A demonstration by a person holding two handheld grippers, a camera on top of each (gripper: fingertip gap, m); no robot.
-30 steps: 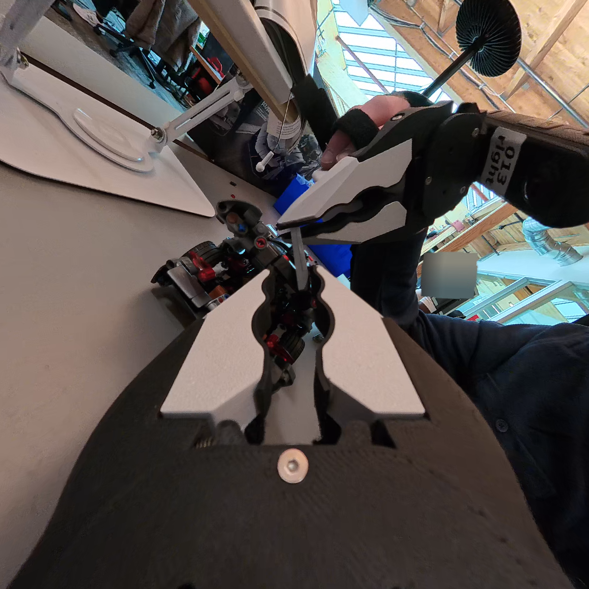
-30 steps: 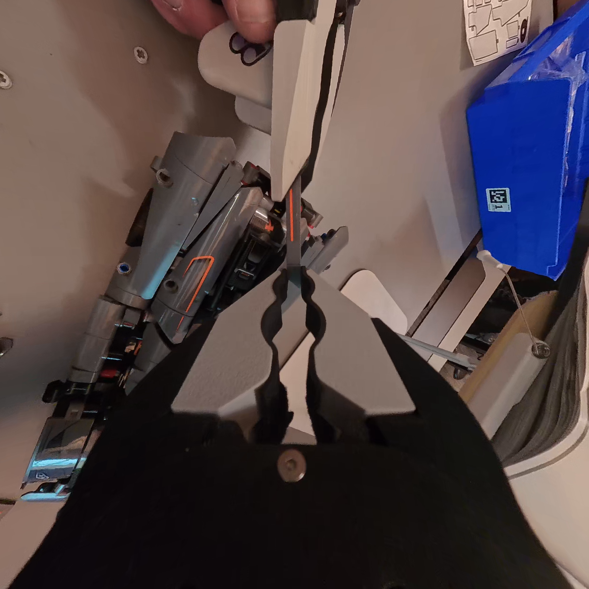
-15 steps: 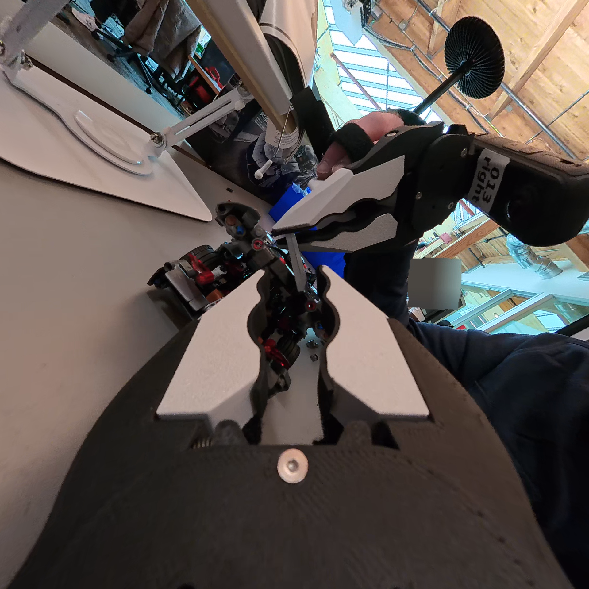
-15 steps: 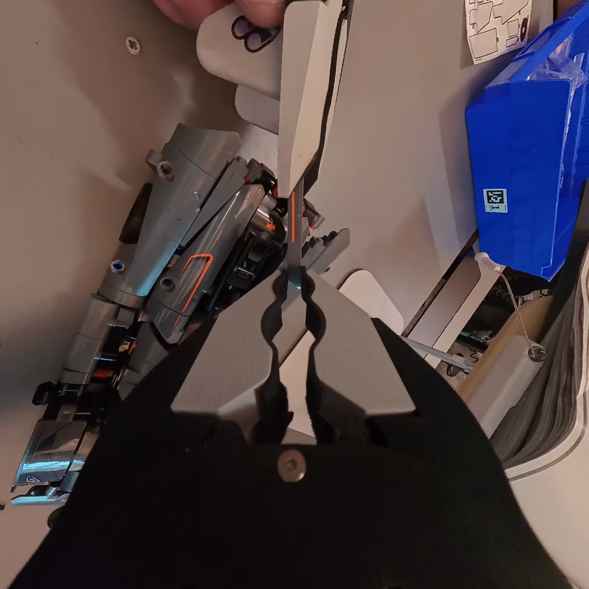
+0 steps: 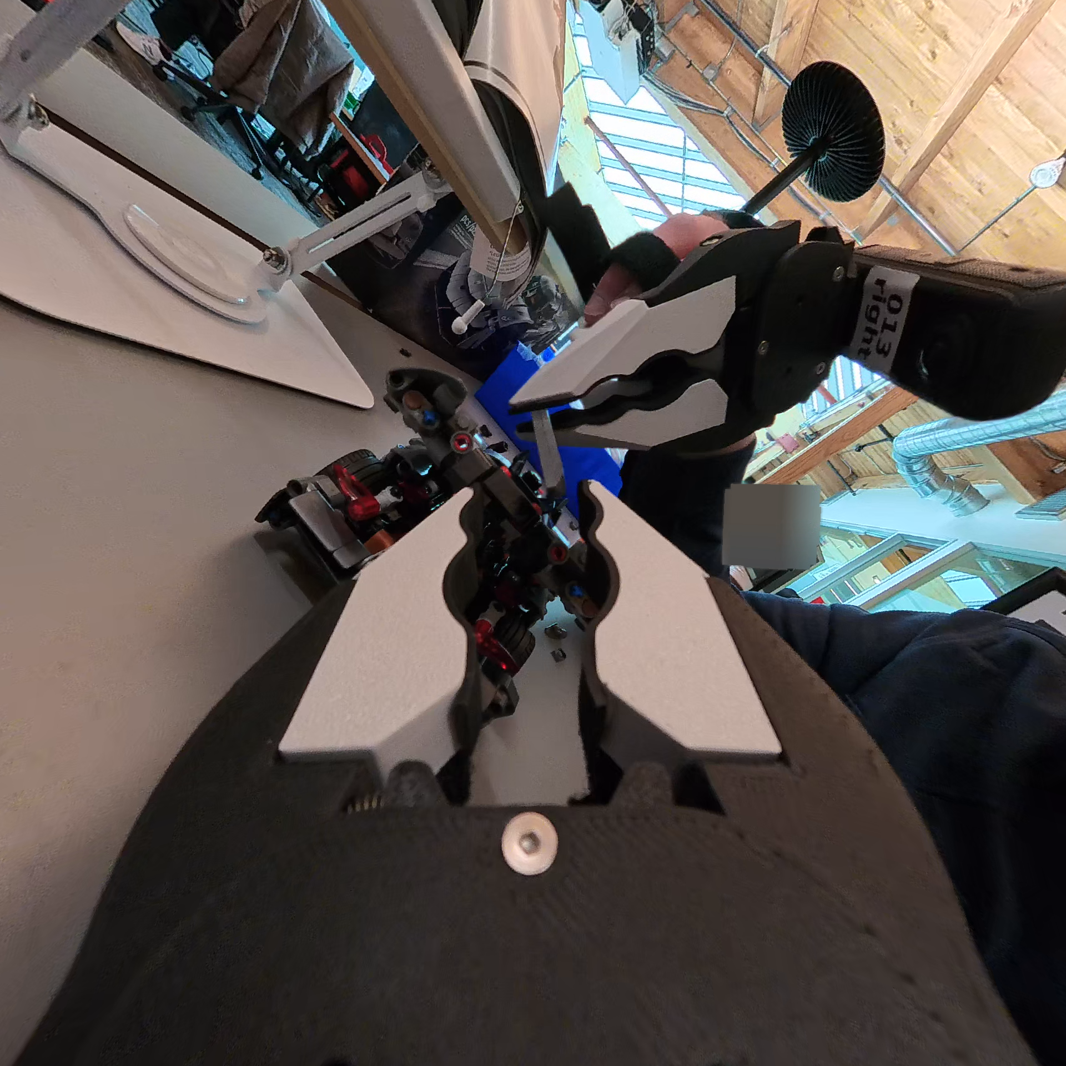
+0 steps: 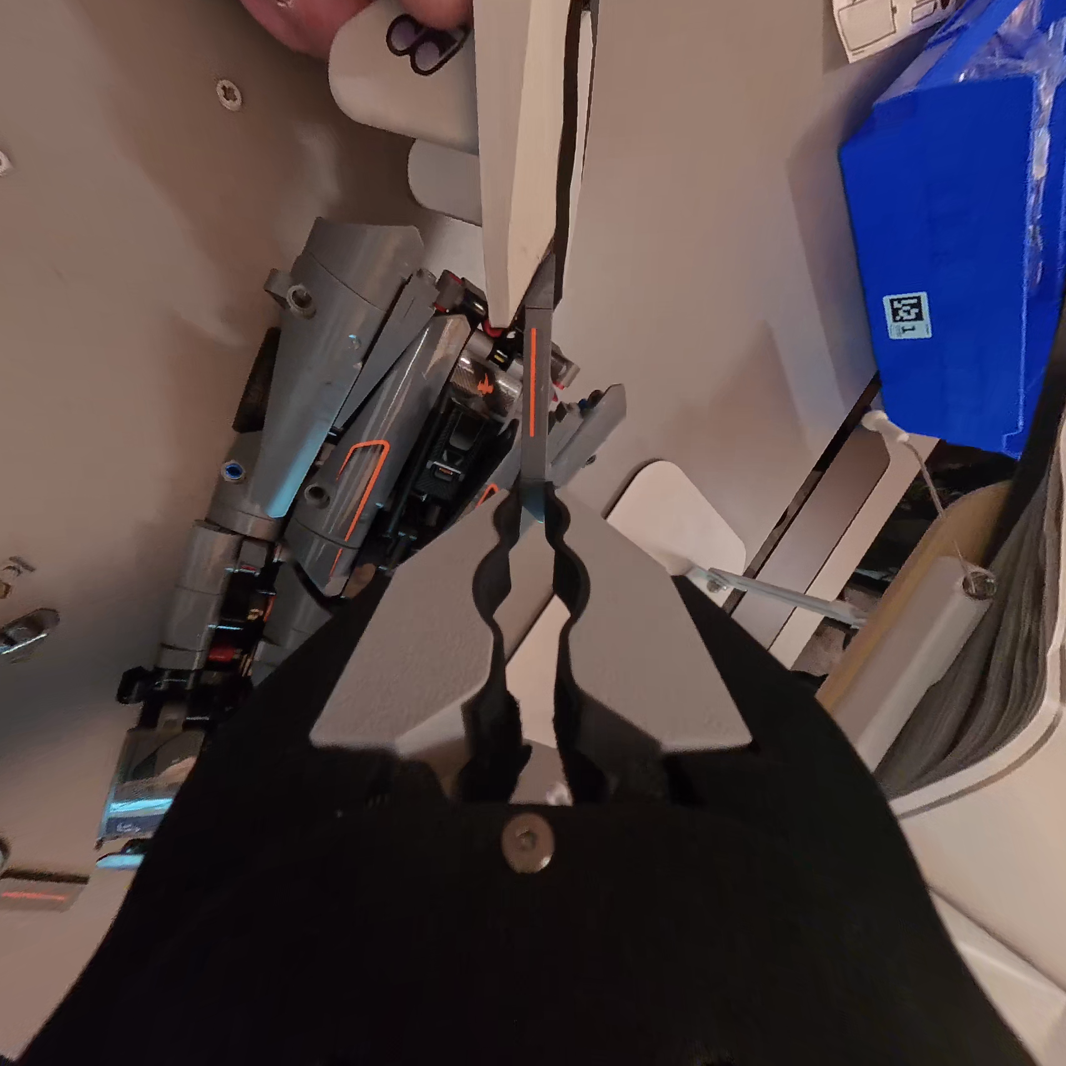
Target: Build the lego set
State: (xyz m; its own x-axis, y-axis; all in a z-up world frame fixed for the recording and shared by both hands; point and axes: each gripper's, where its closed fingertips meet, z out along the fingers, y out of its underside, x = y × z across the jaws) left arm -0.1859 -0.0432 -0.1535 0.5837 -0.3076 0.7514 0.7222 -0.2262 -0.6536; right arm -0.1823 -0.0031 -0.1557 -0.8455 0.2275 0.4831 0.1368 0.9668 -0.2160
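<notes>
A grey and black lego car (image 6: 346, 432) with orange lines lies on the grey table; it also shows in the left wrist view (image 5: 357, 507). My right gripper (image 6: 530, 496) is shut on the lower end of a thin grey panel (image 6: 533, 404) with an orange stripe, held upright against the car's middle. In the left wrist view the right gripper (image 5: 519, 415) comes in from the right, pinching that panel (image 5: 548, 455). My left gripper (image 5: 528, 490) is part open, its jaws straddling the car's body and the panel's far end. It enters the right wrist view from the top (image 6: 530, 288).
A blue parts bin (image 6: 952, 231) stands right of the car, with a printed sheet (image 6: 865, 29) beyond it. A white board with an arm mount (image 5: 144, 288) lies at the back left. Small loose pieces (image 5: 556, 640) lie by the car. A person's dark sleeve (image 5: 923, 692) is at right. Across from one pair of fingers to the other is roughly 5 cm.
My left gripper's jaws have widened a little around the car. The right gripper has lifted slightly with the panel, so more of the panel shows between the two grippers.
</notes>
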